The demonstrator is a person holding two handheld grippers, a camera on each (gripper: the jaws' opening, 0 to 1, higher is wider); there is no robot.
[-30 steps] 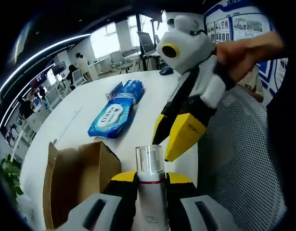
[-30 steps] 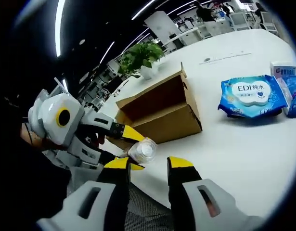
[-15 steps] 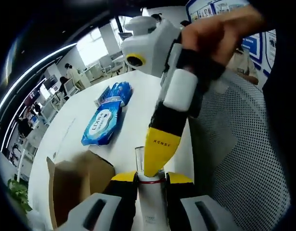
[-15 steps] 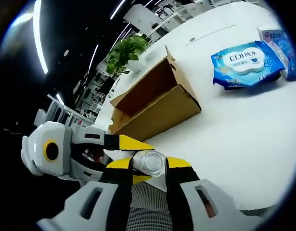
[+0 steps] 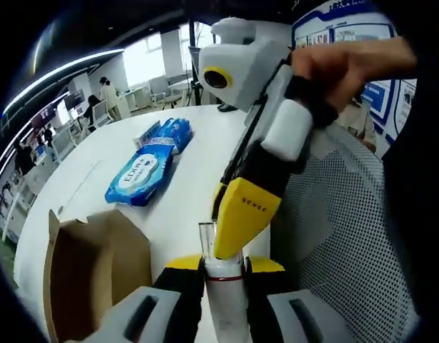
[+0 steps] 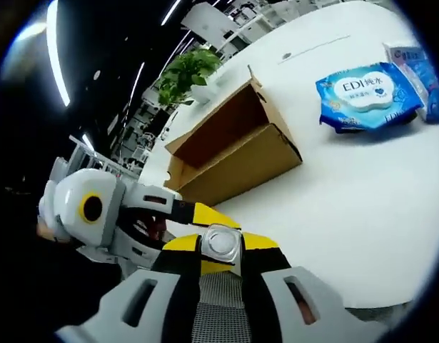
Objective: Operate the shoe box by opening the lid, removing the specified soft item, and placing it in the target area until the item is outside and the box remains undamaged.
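A white bottle (image 5: 226, 289) with a clear cap stands upright between the jaws of my left gripper (image 5: 225, 264), which is shut on its body. My right gripper (image 5: 230, 223) reaches in from the upper right, a hand on it, and its yellow jaw covers the cap. In the right gripper view my right gripper (image 6: 219, 249) is shut on the clear cap (image 6: 220, 241), with the left gripper's yellow finger (image 6: 198, 212) just behind it. The brown cardboard box (image 5: 83, 271) (image 6: 233, 153) stands open on the white table (image 5: 198, 157); its inside is dim.
A blue wet-wipes pack (image 5: 137, 171) (image 6: 365, 93) lies on the table (image 6: 347, 193) beyond the box, with a second blue pack (image 5: 173, 133) behind it. A mesh chair (image 5: 333, 250) sits under the grippers. A potted plant (image 6: 190, 71) stands behind the box.
The right gripper came in from beside the bottle, straddled the cap and shut on it. The left gripper has kept its hold on the bottle.
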